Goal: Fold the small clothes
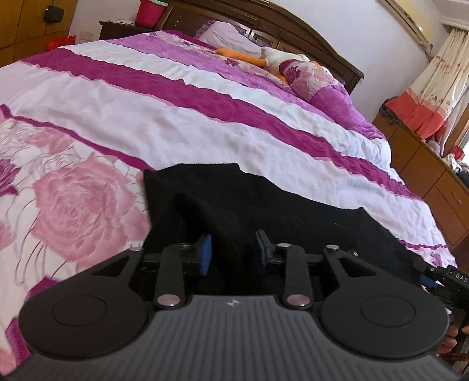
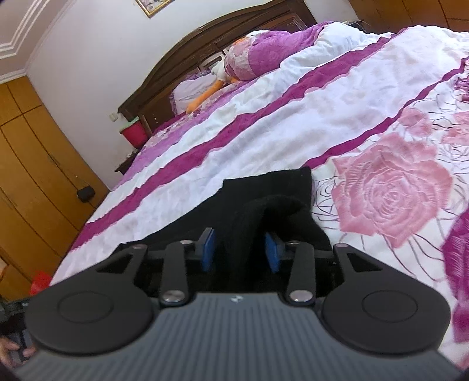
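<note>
While the black garment (image 1: 263, 205) lay spread on the bedspread (image 1: 146, 117) at the near edge of the bed, both grippers stood over it with their jaws parted. It was a soft, matte, slightly fuzzy knit, its far edge cut in a stepped line against the quilt, and a rounded fold of it bulged up in front of each tool.

The left gripper (image 1: 233, 249) had its blue pads (image 1: 207, 252) apart, a ridge of the dark cloth rising between them; the pads did not appear to press on it. The right gripper (image 2: 241, 252) stood likewise, blue pads (image 2: 210, 249) separated on either side of a hump of the same cloth, not pinching it. Each tool showed a ribbed grey housing, two round black discs and black link arms with silvery pins. In the left wrist view the other tool's black body (image 1: 448, 281) sat at the garment's right end, bearing the white letters "DAS", cut off at the frame edge.

Beyond the garment the bedspread was crinkled cotton, banded in white and magenta, with large pink roses printed beside the garment. Farther beyond it, near the arched dark wooden headboard (image 1: 293, 29), lay a stuffed duck (image 1: 272, 57) with an orange bill, partly covered by a floral purple quilt (image 1: 316, 82). A red bucket (image 1: 149, 11) stood beside the headboard.
</note>
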Tool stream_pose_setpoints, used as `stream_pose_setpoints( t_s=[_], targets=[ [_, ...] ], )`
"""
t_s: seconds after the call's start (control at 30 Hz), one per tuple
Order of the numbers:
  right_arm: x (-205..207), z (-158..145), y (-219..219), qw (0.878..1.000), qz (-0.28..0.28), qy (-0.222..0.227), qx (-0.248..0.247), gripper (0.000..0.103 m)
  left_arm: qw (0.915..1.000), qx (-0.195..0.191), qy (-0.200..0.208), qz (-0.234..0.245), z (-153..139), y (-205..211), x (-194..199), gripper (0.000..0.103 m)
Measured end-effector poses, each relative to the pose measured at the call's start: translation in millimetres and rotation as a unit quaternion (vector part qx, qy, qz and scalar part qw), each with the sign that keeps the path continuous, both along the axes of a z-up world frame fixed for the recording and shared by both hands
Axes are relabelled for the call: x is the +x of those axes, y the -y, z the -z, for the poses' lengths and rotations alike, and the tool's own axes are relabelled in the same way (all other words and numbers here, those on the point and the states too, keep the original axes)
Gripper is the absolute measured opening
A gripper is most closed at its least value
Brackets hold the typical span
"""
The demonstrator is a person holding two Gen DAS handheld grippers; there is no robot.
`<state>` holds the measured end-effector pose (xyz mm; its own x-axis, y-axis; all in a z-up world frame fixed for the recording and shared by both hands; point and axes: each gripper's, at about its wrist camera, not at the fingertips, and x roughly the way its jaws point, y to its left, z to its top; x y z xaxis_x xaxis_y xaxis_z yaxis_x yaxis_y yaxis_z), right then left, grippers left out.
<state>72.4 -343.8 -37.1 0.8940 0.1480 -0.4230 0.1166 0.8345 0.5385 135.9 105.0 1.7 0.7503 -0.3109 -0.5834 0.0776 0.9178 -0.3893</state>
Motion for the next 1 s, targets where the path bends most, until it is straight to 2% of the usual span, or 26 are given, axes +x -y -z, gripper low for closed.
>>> stream_pose_setpoints(
  t_s=[0.23, 0.37, 0.47, 0.5, 0.53, 0.6, 0.63, 0.8, 1.0],
  targets=[
    [-20.9, -1.8, -3.6, 0.999, -0.018, 0.002, 0.04, 0.041, 0.9985, -0.049, -0.014, 0.019, 5.0, 3.0, -24.7, 0.046],
    [-16.6, 4.4, -12.1, 0.999, -0.03, -0.008, 0.034, 0.041, 0.999, -0.034, -0.014, 0.024, 12.1, 14.5, -22.5, 0.047],
    [-9.6, 10.7, -13.8, 0.999, -0.025, -0.009, 0.029, 0.041, 0.999, -0.038, -0.005, 0.023, 14.9, 15.6, -16.9, 0.047],
    [-7.1, 12.6, -12.9, 0.999, -0.024, -0.009, 0.034, 0.04, 0.999, -0.04, -0.001, 0.02, 14.9, 15.3, -14.8, 0.037],
    [-5.3, 13.8, -12.0, 0.999, -0.025, -0.007, 0.038, 0.04, 0.9989, -0.042, 0.001, 0.019, 15.2, 14.8, -12.9, 0.019],
    [-3.0, 13.5, -10.5, 0.999, -0.027, -0.004, 0.043, 0.029, 0.9983, -0.054, -0.004, 0.021, 15.0, 13.0, -7.5, 0.01],
    [-2.6, 12.0, -9.6, 0.998, -0.03, 0.001, 0.046, 0.009, 0.9979, -0.061, -0.001, 0.022, 13.6, 11.4, -6.5, 0.008],
    [-1.5, -2.6, 1.7, 0.995, -0.026, 0.054, 0.083, 0.009, 0.9966, -0.072, 0.036, 0.019, -4.3, 9.4, 2.8, 0.008],
    [32.8, -16.3, 11.2, 0.992, 0.009, 0.082, 0.099, 0.009, 0.9965, -0.071, 0.038, -0.025, -17.6, 5.7, 51.1, 0.008]
  ],
)
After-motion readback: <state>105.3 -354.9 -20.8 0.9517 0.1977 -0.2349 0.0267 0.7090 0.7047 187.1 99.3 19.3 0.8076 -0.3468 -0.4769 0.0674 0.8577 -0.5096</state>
